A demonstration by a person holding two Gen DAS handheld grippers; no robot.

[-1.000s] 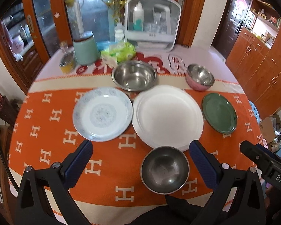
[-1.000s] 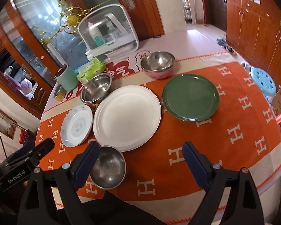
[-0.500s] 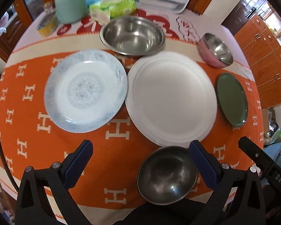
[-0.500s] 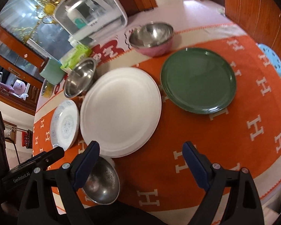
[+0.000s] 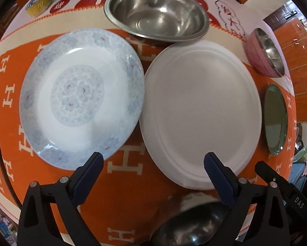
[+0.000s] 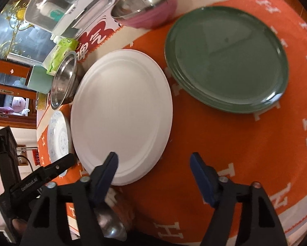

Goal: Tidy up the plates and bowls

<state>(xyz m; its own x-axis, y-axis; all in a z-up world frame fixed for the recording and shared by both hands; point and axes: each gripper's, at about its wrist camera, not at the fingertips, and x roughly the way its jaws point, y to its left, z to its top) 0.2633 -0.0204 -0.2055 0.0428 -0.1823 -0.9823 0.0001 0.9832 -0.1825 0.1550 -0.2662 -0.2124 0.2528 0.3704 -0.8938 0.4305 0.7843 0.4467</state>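
A large white plate (image 5: 200,110) lies mid-table, with a blue-patterned plate (image 5: 81,96) touching its left side. Behind them stands a big steel bowl (image 5: 156,13); a pink bowl (image 5: 266,53) and a green plate (image 6: 227,59) lie to the right. A small steel bowl (image 5: 192,225) sits at the near edge. My left gripper (image 5: 153,165) hovers low between the two plates' near rims, its jaws closing slightly on nothing. My right gripper (image 6: 153,164) hangs over the white plate's (image 6: 120,114) near right rim, jaws closing with nothing pressed between them.
An orange cloth (image 6: 245,153) with white H marks covers the round table. At the back stand a clear lidded rack (image 6: 69,6), a green tissue pack (image 6: 61,53), a mint cup (image 6: 39,80) and a yellow dish (image 5: 39,3). Wooden cabinets (image 5: 297,61) stand at right.
Both grippers have dropped toward the table and tipped downward, so the plates look much larger. The right gripper's jaws have narrowed clearly; the left's only slightly.
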